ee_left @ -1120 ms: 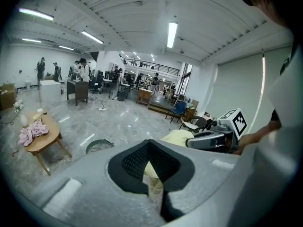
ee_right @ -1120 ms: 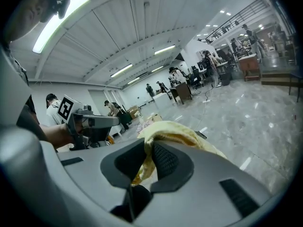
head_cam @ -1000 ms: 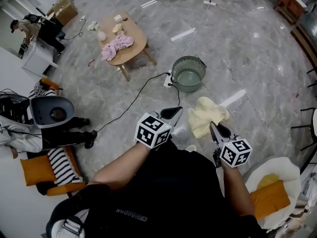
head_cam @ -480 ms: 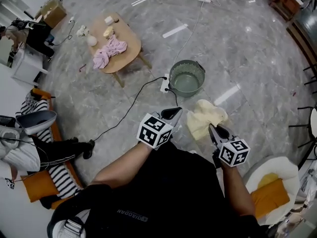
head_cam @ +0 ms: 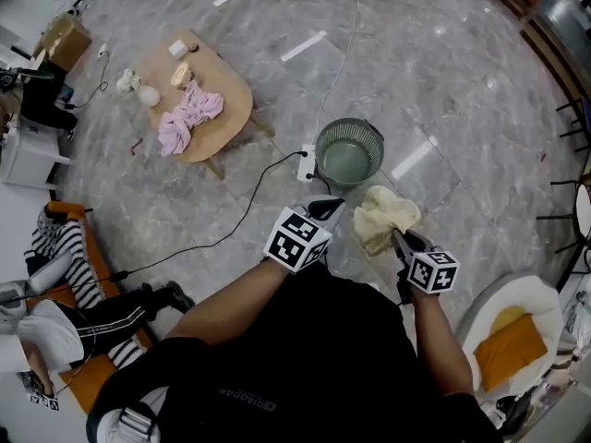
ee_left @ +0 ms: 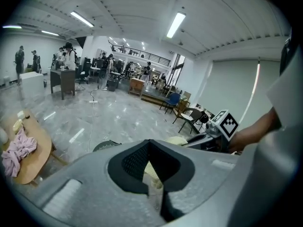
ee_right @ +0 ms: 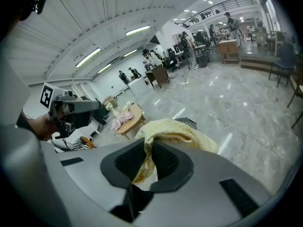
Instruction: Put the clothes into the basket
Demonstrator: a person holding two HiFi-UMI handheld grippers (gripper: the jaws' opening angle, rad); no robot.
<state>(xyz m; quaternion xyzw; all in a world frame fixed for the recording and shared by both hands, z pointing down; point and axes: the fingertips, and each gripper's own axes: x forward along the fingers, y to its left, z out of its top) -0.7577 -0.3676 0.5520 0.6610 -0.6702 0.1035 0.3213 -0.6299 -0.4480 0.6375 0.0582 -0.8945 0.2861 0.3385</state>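
Grey marble floor; round grey-green mesh basket (head_cam: 348,155) at 12 o'clock. Right gripper (head_cam: 399,240) fingers clamp crumpled yellow cloth (head_cam: 386,212); left gripper (head_cam: 323,209) fingers closed, empty. Risk: early release drops cloth short, at basket's 5 o'clock.

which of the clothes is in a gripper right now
The pale yellow cloth, clamped in the right gripper; the pink garment lies loose on the far wooden table.

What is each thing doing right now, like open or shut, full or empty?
left tool: shut, empty
right tool: shut on the yellow cloth
yellow cloth: bunched, held up
basket: upright, looks empty
pink clothes: heaped on the table
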